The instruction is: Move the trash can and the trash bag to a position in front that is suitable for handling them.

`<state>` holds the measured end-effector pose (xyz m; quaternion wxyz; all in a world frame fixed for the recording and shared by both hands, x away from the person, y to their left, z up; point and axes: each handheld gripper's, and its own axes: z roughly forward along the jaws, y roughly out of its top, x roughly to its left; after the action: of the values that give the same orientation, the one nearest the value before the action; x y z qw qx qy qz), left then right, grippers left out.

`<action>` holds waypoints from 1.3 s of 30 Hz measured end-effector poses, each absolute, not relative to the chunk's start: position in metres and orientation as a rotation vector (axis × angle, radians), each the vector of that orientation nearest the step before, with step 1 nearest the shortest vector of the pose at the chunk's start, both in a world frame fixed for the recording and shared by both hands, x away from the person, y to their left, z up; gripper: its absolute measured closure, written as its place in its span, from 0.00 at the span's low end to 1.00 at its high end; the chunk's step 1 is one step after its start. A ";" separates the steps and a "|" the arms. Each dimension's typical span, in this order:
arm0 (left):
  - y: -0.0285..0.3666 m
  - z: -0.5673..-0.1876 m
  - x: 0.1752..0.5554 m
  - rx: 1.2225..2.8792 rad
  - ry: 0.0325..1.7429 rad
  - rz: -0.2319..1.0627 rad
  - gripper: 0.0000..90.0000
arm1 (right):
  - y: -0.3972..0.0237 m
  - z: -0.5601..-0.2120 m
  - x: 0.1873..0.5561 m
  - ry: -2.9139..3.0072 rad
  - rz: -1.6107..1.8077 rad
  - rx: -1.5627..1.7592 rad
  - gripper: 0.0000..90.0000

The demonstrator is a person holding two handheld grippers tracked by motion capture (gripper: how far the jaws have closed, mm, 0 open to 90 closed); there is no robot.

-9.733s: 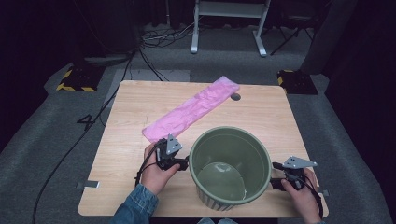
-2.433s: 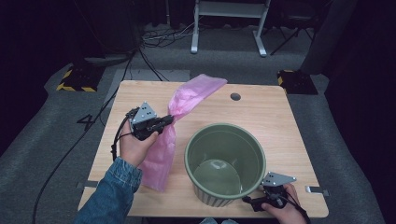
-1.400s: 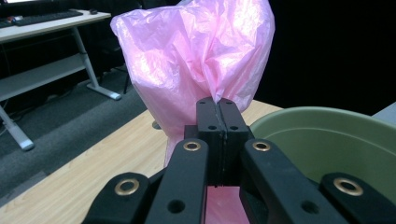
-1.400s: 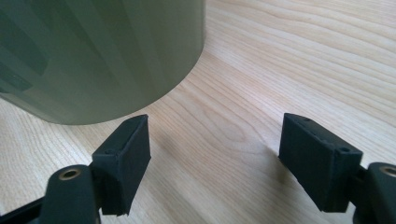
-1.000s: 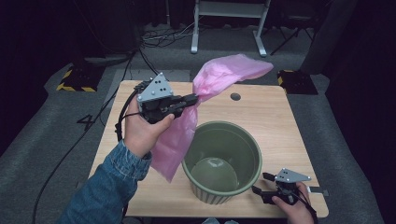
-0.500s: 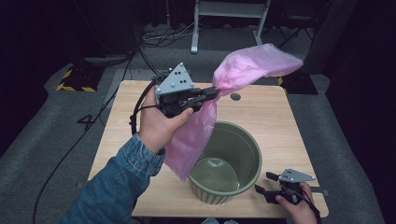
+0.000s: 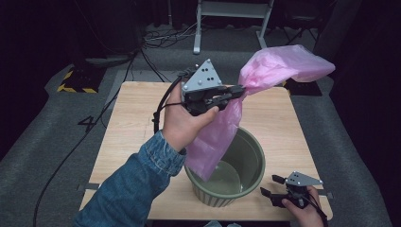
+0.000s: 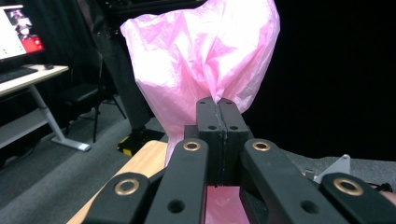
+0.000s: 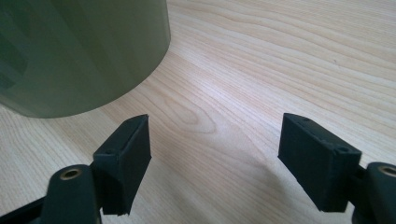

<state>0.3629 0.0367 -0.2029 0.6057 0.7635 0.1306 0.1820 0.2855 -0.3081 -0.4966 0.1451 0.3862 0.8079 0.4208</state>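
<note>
A pink plastic bag is held up in the air over the table, pinched partway along by my left gripper, which is shut on it. The bag's upper part billows past the jaws; its lower end hangs down into the green bin. In the left gripper view the two black pads are pressed flat together on the film. My right gripper rests low on the wooden table at the front right, open, nothing between its fingers, beside the bin's wall.
The bin stands at the table's front middle. A small round hole sits in the tabletop at the back right. Cables and a metal stand lie on the floor beyond the table's far edge.
My left hand has lifted the bag and carried it right, over the bin, so its lower end now hangs inside. The right gripper has stayed put.
</note>
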 end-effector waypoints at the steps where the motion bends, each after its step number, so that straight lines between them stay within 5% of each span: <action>1: 0.033 -0.206 0.363 1.775 0.292 0.416 1.00 | -0.308 -0.497 0.285 2.326 1.211 1.118 0.28; 31: 0.008 -0.266 0.371 1.739 0.251 0.108 0.99 | -0.313 -0.498 0.286 2.327 1.196 1.133 0.28; 39: 0.011 -0.279 0.369 1.774 0.263 0.175 0.99 | -0.312 -0.499 0.286 2.333 1.191 1.137 0.28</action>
<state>0.3686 0.0106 -0.2785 0.6210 0.7717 0.1142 0.0761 0.2861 -0.3117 -0.4994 0.1425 0.3940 0.8088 0.4127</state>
